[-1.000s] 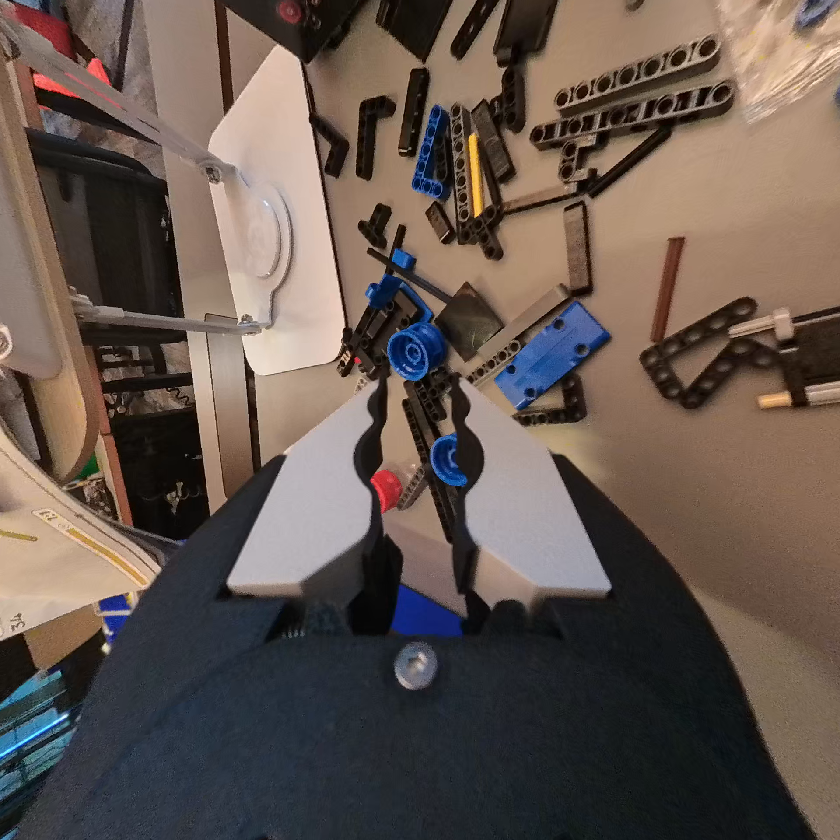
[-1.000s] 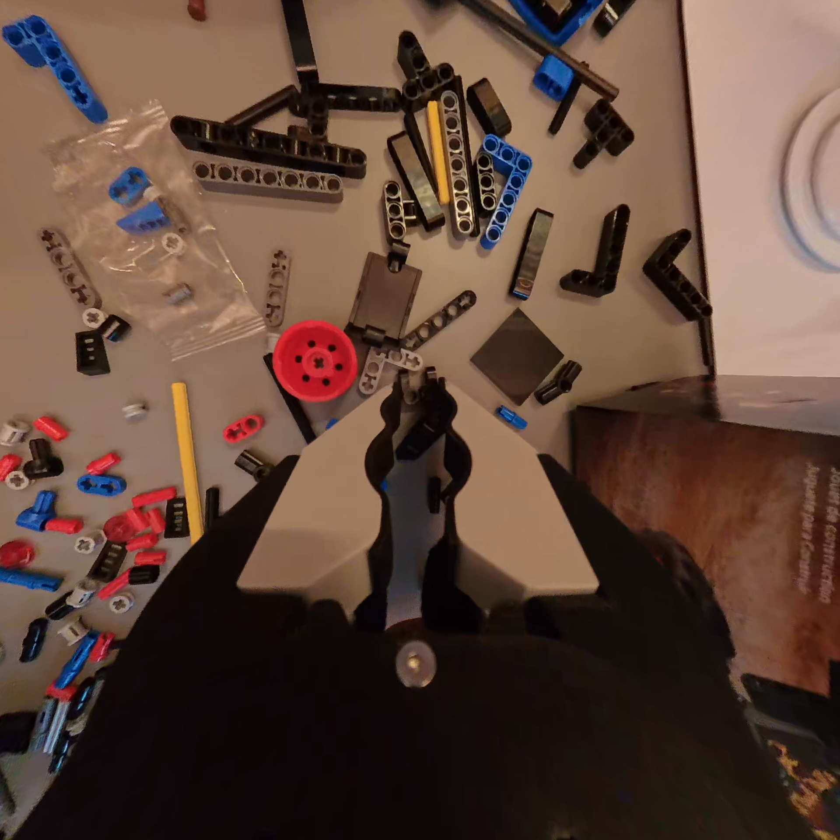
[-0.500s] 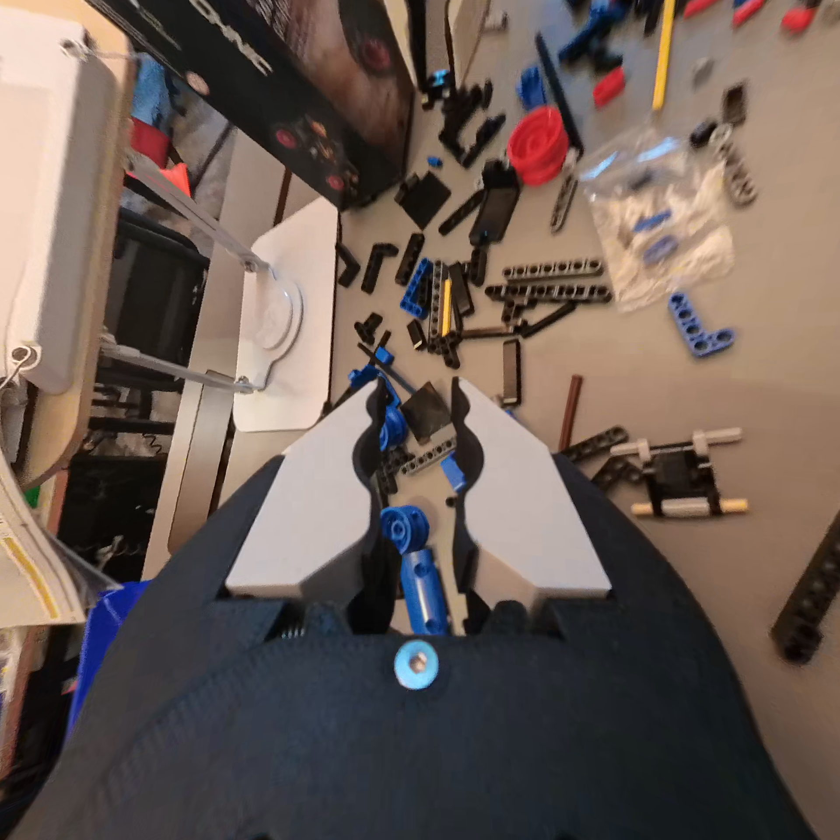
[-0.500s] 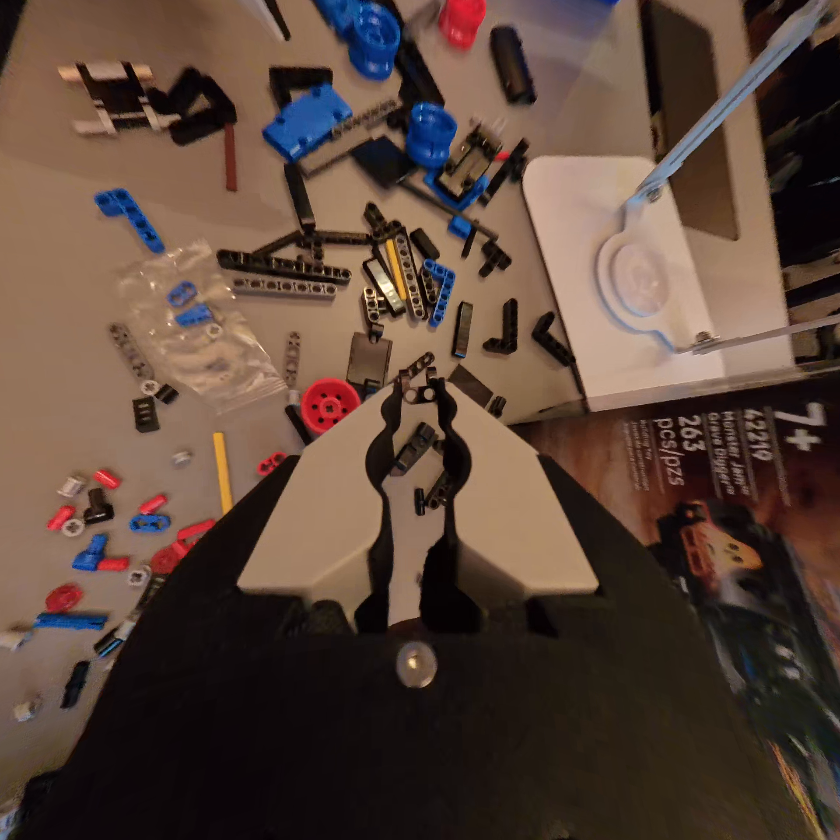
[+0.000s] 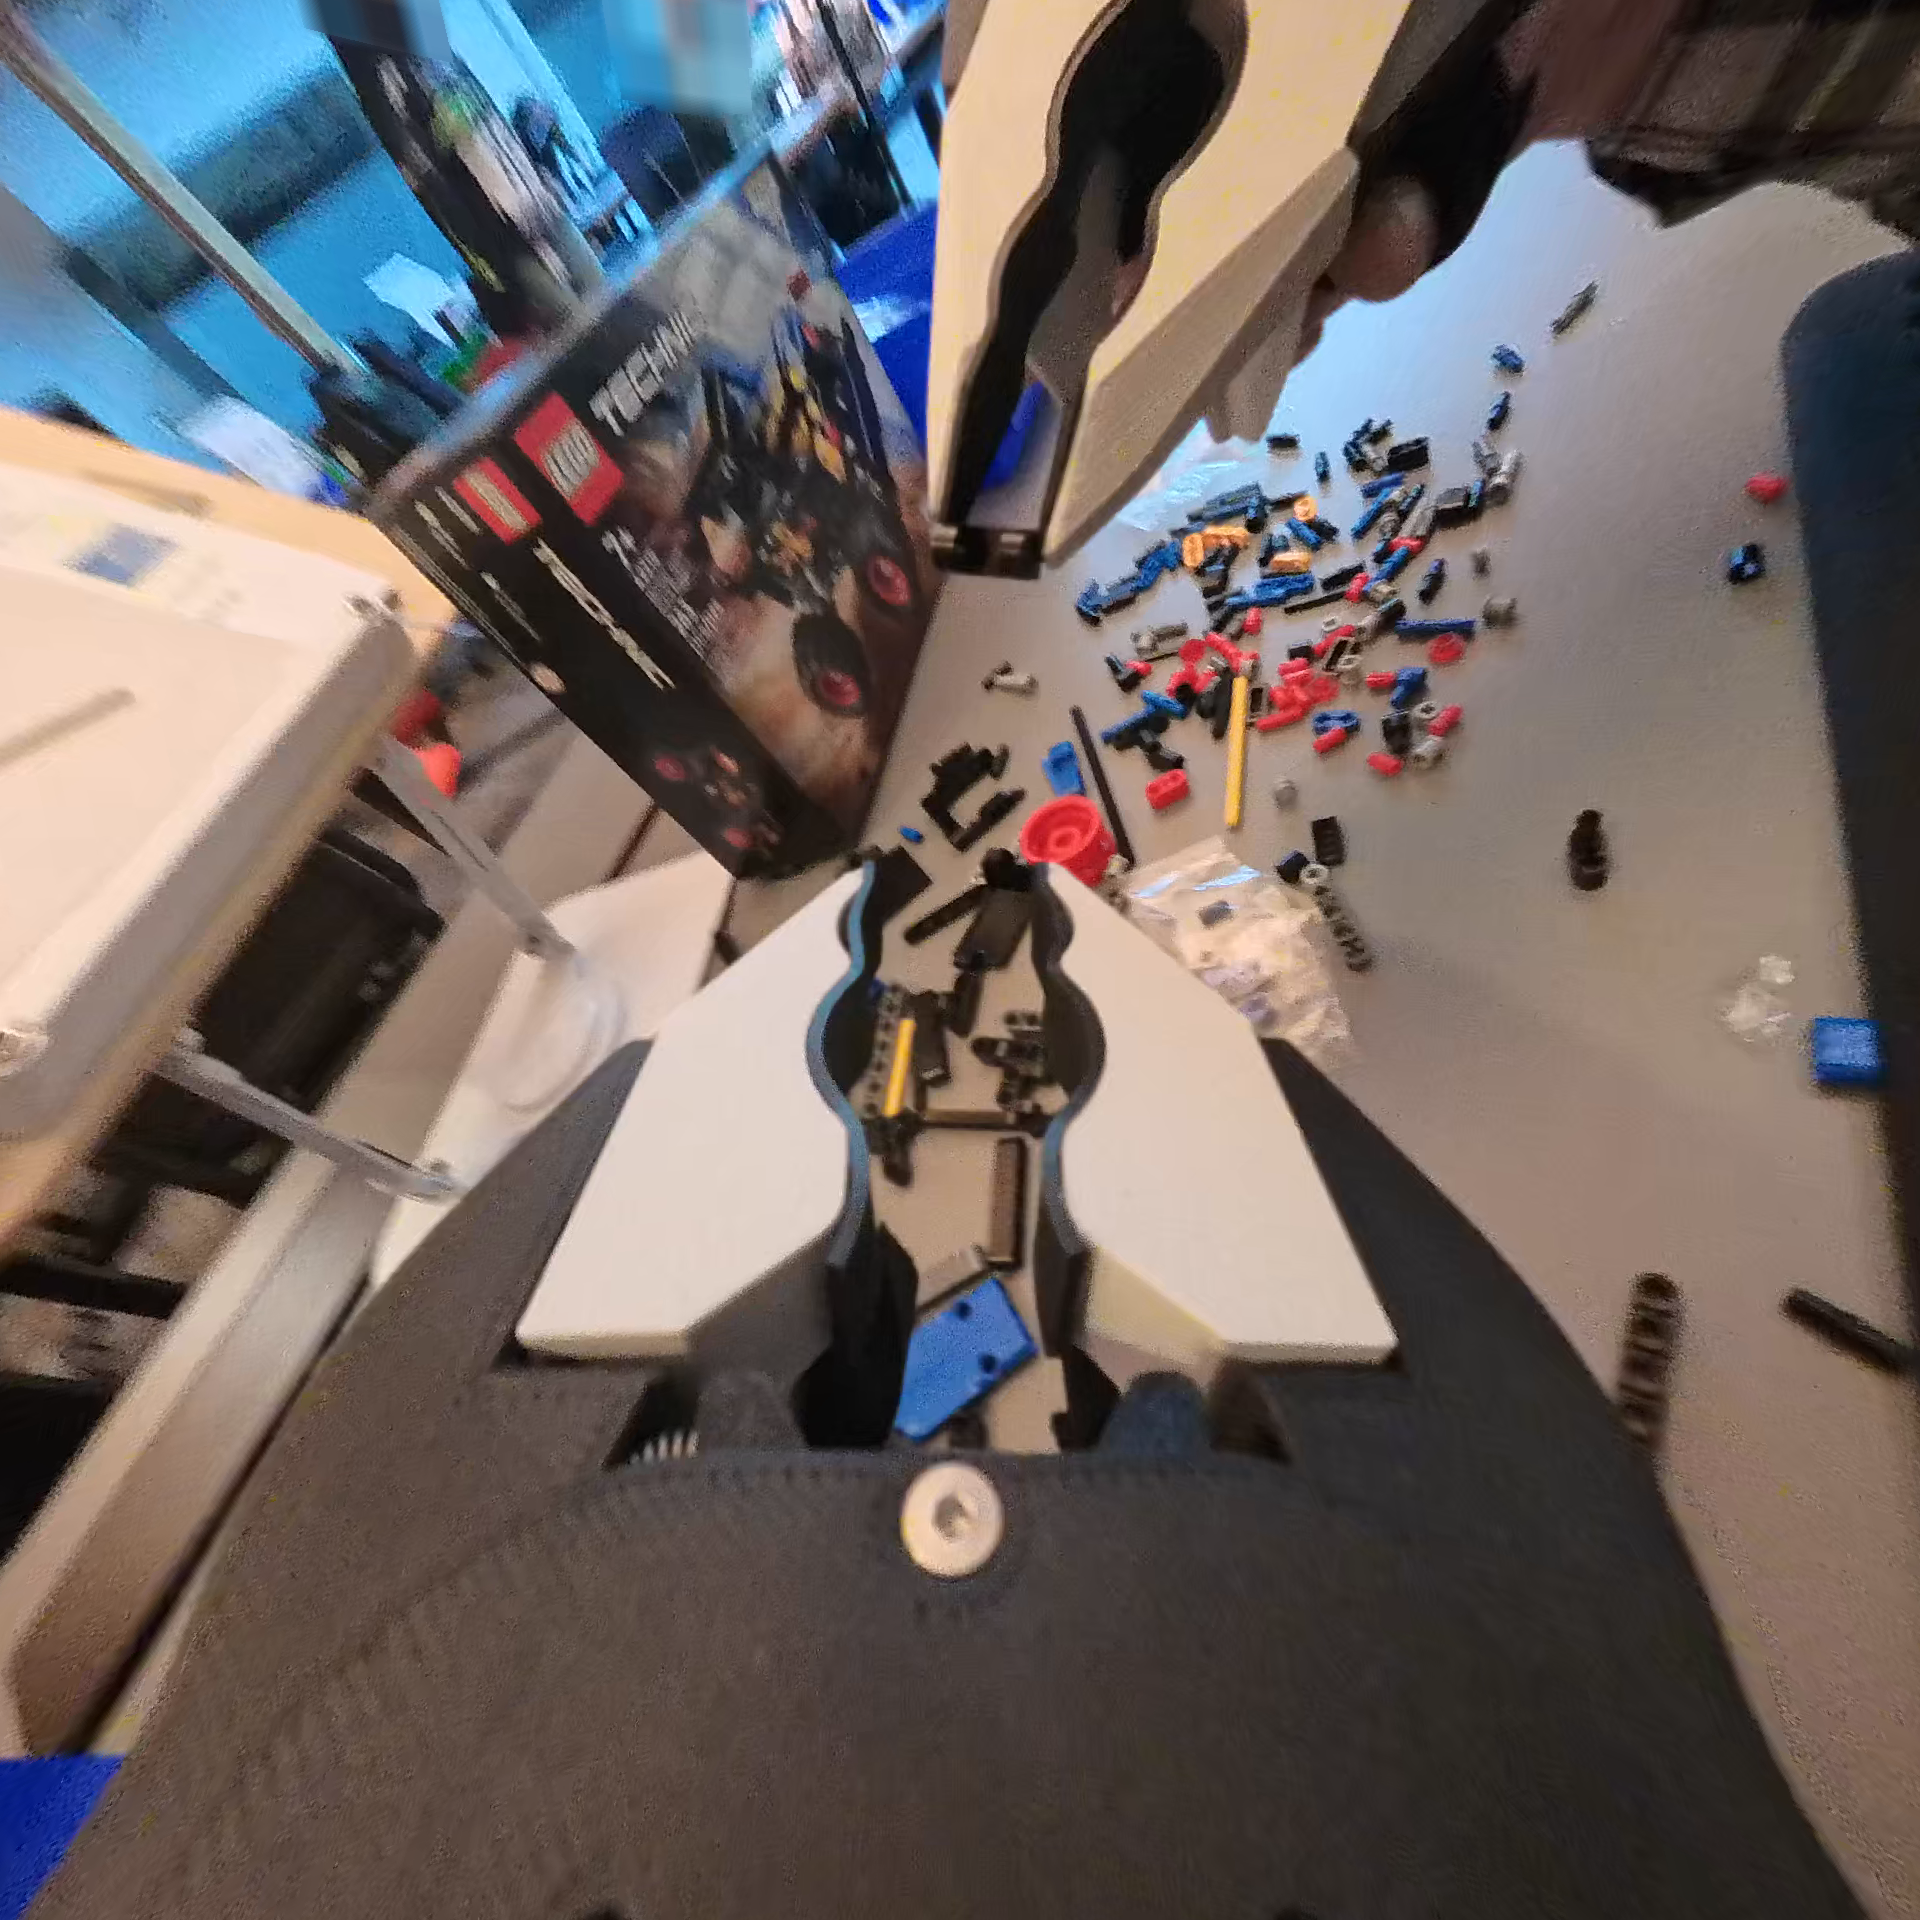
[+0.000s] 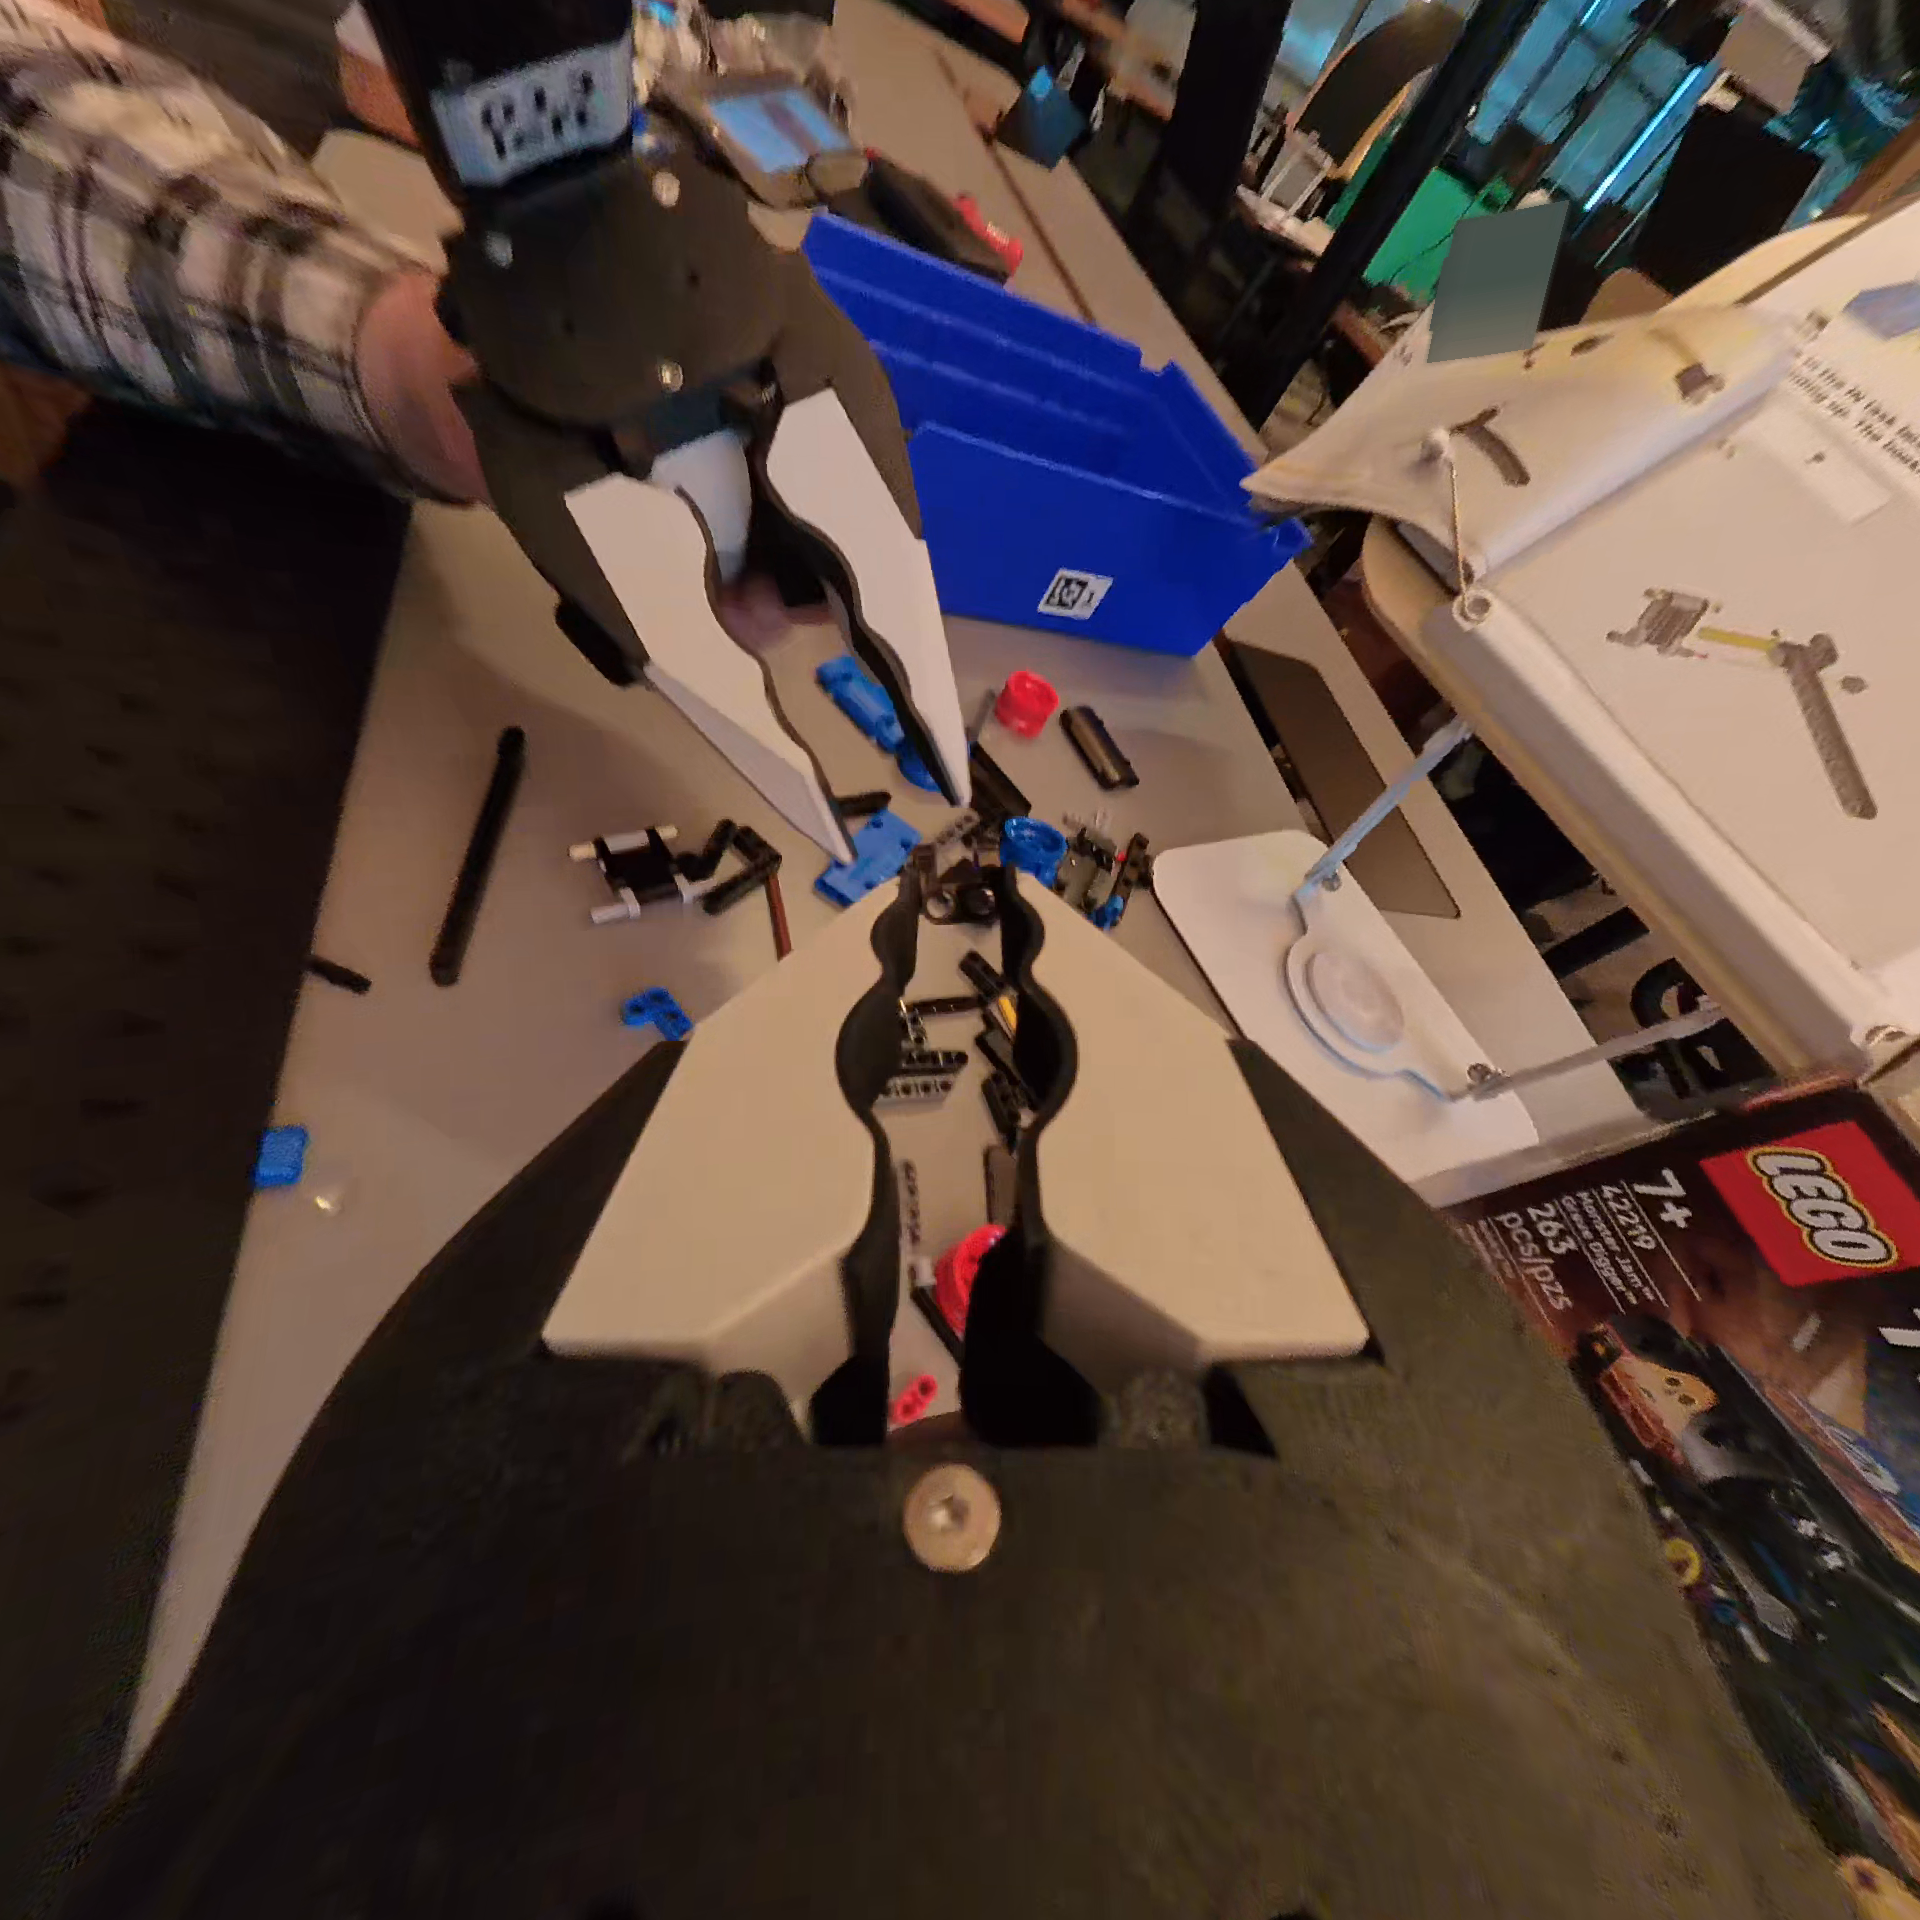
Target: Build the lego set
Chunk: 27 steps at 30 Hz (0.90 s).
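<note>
Loose lego pieces lie on a grey table (image 5: pixel 1558 1091). My left gripper (image 5: pixel 956 883) is open and empty above black beams and a blue panel (image 5: pixel 961 1361). It also shows in the right wrist view (image 6: pixel 904 826), jaws apart, tips just above that blue panel (image 6: pixel 868 857). My right gripper (image 6: pixel 961 888) is shut on a small dark connector piece (image 6: pixel 956 906) held at its tips above the table. It hangs at the top of the left wrist view (image 5: pixel 992 540). A red wheel hub (image 5: pixel 1065 836) and a small black axle assembly (image 6: pixel 639 868) lie on the table.
The lego box (image 5: pixel 707 582) stands left of the pieces. A booklet on a white stand (image 6: pixel 1662 582) and stacked blue bins (image 6: pixel 1060 457) sit behind. A plastic bag (image 5: pixel 1236 945), a heap of small pieces (image 5: pixel 1299 644) and a long black beam (image 6: pixel 478 852) lie around. My right fingertips sit around 6 cm from my left ones. Both grippers' tips are roughly 15 cm from the red wheel hub (image 5: pixel 1065 836).
Both grippers have risen and tilted up from looking straight down at the table to looking across it at each other. The right still holds its small piece.
</note>
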{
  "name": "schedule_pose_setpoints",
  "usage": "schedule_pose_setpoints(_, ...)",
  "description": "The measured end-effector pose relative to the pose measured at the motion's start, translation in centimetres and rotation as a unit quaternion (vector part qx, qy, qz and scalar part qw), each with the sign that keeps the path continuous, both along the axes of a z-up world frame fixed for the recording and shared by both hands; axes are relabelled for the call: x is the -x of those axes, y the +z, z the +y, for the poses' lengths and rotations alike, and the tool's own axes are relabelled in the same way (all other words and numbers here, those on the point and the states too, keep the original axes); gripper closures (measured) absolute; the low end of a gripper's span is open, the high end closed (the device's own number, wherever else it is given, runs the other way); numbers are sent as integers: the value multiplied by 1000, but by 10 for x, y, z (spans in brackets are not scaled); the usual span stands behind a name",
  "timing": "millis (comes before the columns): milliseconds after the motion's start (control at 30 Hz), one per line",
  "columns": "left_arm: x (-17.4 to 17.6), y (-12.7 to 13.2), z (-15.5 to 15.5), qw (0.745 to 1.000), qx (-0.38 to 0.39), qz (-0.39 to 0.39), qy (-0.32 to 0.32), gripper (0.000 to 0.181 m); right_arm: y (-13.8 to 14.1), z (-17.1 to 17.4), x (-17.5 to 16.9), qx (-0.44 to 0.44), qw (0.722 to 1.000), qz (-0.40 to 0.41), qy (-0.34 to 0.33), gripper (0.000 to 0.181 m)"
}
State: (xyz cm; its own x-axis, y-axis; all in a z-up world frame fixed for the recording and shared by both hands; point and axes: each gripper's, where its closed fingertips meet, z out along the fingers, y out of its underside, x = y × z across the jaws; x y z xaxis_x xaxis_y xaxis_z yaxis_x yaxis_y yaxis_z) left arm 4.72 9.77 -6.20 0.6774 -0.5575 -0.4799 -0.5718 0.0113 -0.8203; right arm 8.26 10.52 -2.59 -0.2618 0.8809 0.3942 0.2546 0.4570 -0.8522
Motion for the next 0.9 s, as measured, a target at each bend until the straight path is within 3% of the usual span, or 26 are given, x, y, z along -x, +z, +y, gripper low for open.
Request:
schedule_pose_setpoints(200, -7, -7, -7, 995, -49, 79, -27, 153, 2, -16, -2, 13, 999, 23, -25, 167)
schedule_pose_setpoints(267, -14, -2, -12, 996, -54, 65, -41, 153, 0, -19, -4, 30, 999, 20, -33, 167)
schedule_pose_setpoints(367, -18, 9, -16, 989, -105, 94, -36, 152, 0, -29, -6, 84, 995, 27, -39, 166)
schedule_pose_setpoints(467, -28, 20, -21, 967, -195, 159, -20, 150, 0, -35, -5, 146, 987, 37, -52, 167)
schedule_pose_setpoints(567, -39, 22, -23, 953, -233, 192, -15, 152, 0, -36, -2, 225, 971, 50, -63, 167)
schedule_pose_setpoints(900, -36, 21, -25, 972, -189, 134, -35, 157, -5, -28, -18, 398, 911, 68, -88, 166)
